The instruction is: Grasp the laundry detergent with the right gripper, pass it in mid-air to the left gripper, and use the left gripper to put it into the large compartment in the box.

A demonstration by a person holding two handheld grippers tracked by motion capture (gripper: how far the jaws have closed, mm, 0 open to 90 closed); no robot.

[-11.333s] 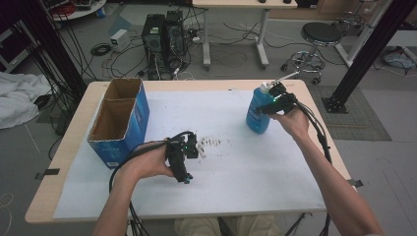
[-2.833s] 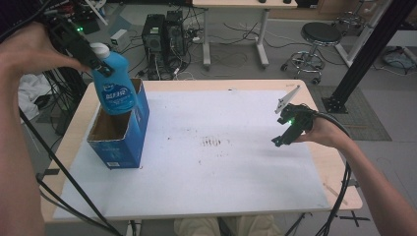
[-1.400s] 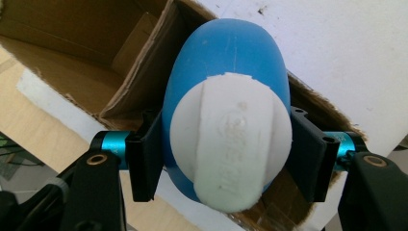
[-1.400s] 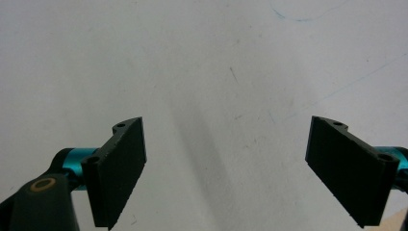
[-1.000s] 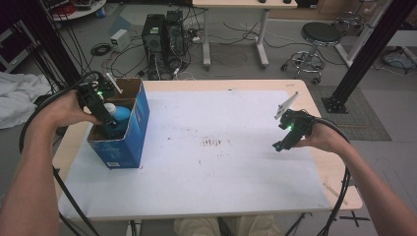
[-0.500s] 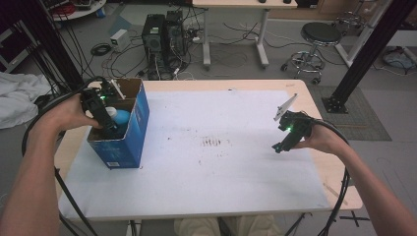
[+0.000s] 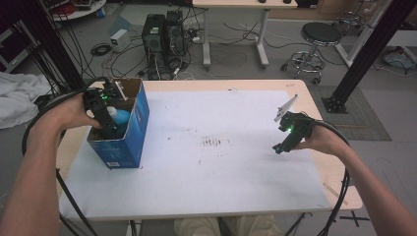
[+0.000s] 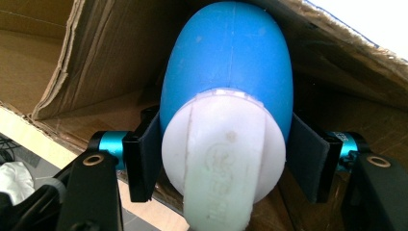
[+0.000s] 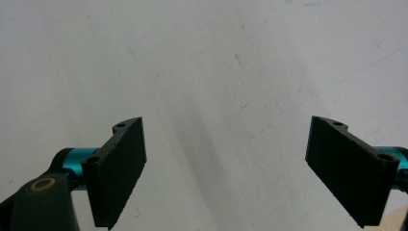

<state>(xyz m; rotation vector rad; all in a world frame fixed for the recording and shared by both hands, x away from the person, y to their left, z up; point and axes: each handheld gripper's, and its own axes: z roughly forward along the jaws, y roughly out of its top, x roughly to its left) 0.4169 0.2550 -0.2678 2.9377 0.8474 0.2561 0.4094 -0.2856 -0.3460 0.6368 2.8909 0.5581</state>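
Blue plastic, the white-capped bottle [image 8: 226, 82] had been lowered into the near compartment of the blue-sided cardboard box [image 7: 134, 129] at the left edge of the white-covered surface [image 7: 216, 172]. The left gripper [image 7: 104, 114] was seen around the bottle's shoulders, its fingers [image 8: 142, 159] having just begun to part, so release seemed under way. The right gripper [image 7: 286, 140] hovered well apart, its fingers spread with nothing between them. The bottle's base and label were hidden by the box walls; whether it rested on the bottom could not be told.
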